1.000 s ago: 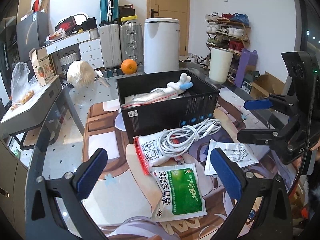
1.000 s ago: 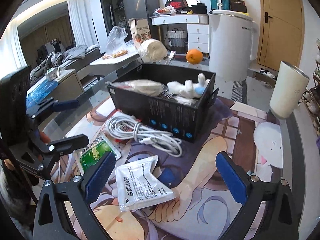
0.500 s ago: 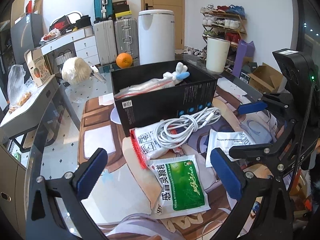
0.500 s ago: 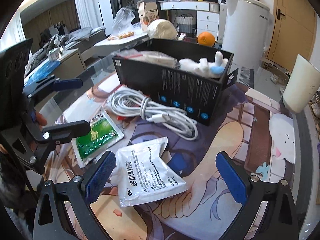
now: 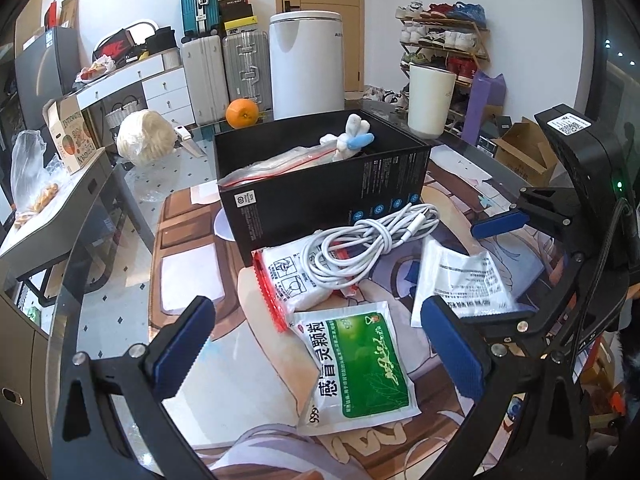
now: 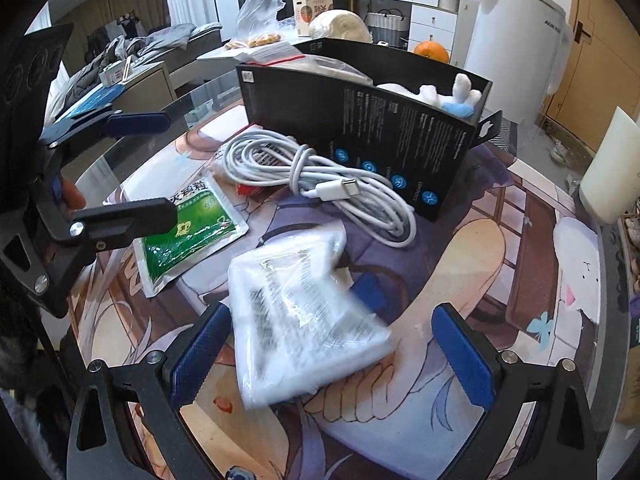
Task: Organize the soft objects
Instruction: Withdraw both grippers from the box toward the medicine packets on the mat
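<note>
I am holding the right tongs (image 6: 330, 354) with jaws spread wide, straddling the white packet (image 6: 304, 320), which is lying on the desk (image 6: 520, 240) mat; contact is not determinable because of blur. I am holding the left tongs (image 5: 316, 350) equally spread, gripping nothing, above the green sachet (image 5: 356, 364). At 12 o'clock of the sachet, the coiled white cable (image 5: 368, 244) is lying on a red-edged pouch (image 5: 288, 280). Beyond it, the black box (image 5: 320, 184) is containing a zip bag (image 5: 276, 166) and a plush toy (image 5: 352, 138).
</note>
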Motion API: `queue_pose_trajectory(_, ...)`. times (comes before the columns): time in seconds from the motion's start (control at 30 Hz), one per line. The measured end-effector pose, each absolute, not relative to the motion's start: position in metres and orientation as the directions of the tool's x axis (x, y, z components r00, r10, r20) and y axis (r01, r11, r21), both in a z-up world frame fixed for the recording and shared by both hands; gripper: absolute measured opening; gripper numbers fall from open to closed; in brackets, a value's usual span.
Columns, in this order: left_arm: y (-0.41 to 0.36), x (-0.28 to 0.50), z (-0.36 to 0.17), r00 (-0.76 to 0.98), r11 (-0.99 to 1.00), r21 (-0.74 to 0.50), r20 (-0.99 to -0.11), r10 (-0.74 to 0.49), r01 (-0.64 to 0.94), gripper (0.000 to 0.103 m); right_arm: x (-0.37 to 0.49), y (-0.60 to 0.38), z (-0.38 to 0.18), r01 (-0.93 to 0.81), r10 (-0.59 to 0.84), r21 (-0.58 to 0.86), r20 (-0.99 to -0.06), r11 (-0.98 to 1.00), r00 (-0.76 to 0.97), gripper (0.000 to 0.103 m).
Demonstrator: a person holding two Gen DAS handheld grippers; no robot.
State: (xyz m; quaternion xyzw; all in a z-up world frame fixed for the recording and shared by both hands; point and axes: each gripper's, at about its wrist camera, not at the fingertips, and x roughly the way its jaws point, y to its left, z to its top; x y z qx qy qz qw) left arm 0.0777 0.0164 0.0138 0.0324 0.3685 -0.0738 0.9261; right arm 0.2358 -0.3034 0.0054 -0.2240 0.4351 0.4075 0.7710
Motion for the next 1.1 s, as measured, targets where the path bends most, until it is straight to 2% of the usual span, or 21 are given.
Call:
queue_pose_trajectory(0.5, 0.012, 0.08, 0.008, 0.684, 0.982, 0.007, -0.718, -0.128, 0.191, 0.103, 0.241, -0.294, 0.002, -0.808, 0.444, 0.001, -0.836, 0.589, 0.323, 0.102)
queue_pose_trajectory(1.1, -0.004, 0.082, -0.012, 0.568, 0.964, 0.008, -0.809, -0.151, 0.267, 0.102, 0.241, -0.306, 0.005, -0.817, 0.453, 0.006, -0.835, 0.577, 0.313, 0.102)
